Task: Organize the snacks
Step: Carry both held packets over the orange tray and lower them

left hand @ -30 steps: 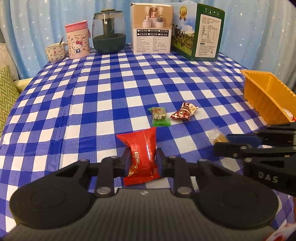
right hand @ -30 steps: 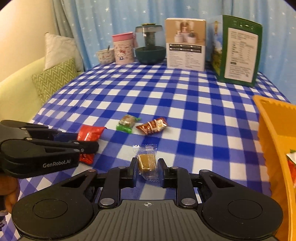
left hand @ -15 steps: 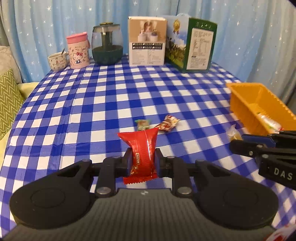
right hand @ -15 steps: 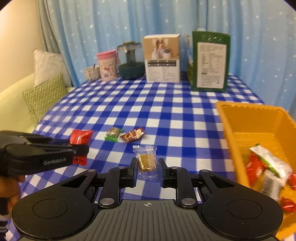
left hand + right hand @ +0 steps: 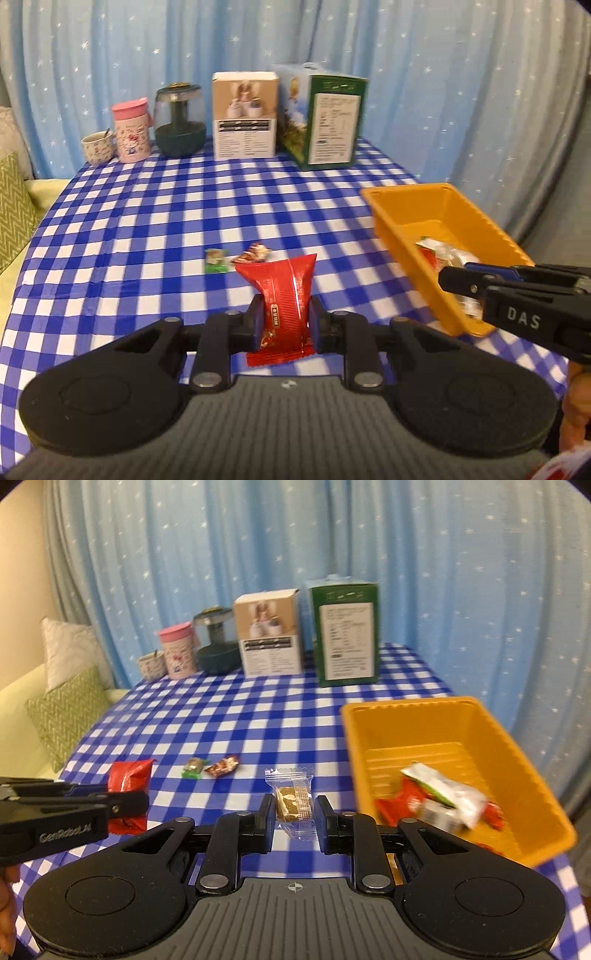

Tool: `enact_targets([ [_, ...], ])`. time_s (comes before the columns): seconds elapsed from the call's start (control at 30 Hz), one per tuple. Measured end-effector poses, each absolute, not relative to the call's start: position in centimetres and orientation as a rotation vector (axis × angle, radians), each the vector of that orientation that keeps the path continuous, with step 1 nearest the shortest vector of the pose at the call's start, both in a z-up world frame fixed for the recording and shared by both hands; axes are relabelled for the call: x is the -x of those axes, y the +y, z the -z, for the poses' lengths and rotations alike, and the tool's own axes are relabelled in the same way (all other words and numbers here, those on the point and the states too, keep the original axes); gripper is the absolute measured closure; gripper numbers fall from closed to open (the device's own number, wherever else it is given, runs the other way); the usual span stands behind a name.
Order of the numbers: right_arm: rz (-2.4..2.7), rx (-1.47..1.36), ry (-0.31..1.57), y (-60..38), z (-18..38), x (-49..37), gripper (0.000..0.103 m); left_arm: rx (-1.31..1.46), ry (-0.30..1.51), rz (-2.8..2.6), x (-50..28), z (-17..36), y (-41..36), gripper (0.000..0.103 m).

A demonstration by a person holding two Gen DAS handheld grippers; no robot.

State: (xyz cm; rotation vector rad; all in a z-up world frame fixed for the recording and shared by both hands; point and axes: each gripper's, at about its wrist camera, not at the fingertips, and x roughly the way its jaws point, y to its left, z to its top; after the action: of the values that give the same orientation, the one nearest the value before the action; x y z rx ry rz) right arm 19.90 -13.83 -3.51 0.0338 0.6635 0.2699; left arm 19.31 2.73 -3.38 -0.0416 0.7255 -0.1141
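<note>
My left gripper [image 5: 283,319] is shut on a red snack packet [image 5: 282,299] and holds it above the checked table. My right gripper [image 5: 294,810] is shut on a clear packet with a brown biscuit [image 5: 292,801], held in the air left of the orange bin [image 5: 480,720]. The bin holds several wrapped snacks [image 5: 439,797]. A green candy [image 5: 215,256] and a red-brown candy [image 5: 253,253] lie on the cloth beyond my left gripper. In the left wrist view the right gripper [image 5: 517,299] reaches over the bin's [image 5: 391,210] near end. The red packet also shows in the right wrist view [image 5: 129,779].
At the table's far edge stand a small cup [image 5: 98,147], a pink tumbler [image 5: 131,131], a dark glass jar [image 5: 180,120], a white box [image 5: 245,114] and a green carton [image 5: 325,118]. A sofa with a green cushion [image 5: 68,712] is on the left. Blue curtain behind.
Both grippers have risen with their packets and moved right toward the orange bin. The right gripper now reaches over the bin's near end.
</note>
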Motion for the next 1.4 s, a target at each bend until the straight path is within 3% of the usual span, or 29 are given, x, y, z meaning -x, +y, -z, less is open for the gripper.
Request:
enact_targets([
  [0.67, -0.1, -0.112, 0.615, -23.9, 0.0, -13.4, 0.08, 0.02, 0.709, 0.259, -15.5, 0.6, -6.5, 0.082],
  [1.4, -0.03, -0.155, 0.619, -27.5, 0.6, -14.3, 0.08, -0.007, 0.707, 0.345, -17.5, 0.5, -11.5, 0.082],
])
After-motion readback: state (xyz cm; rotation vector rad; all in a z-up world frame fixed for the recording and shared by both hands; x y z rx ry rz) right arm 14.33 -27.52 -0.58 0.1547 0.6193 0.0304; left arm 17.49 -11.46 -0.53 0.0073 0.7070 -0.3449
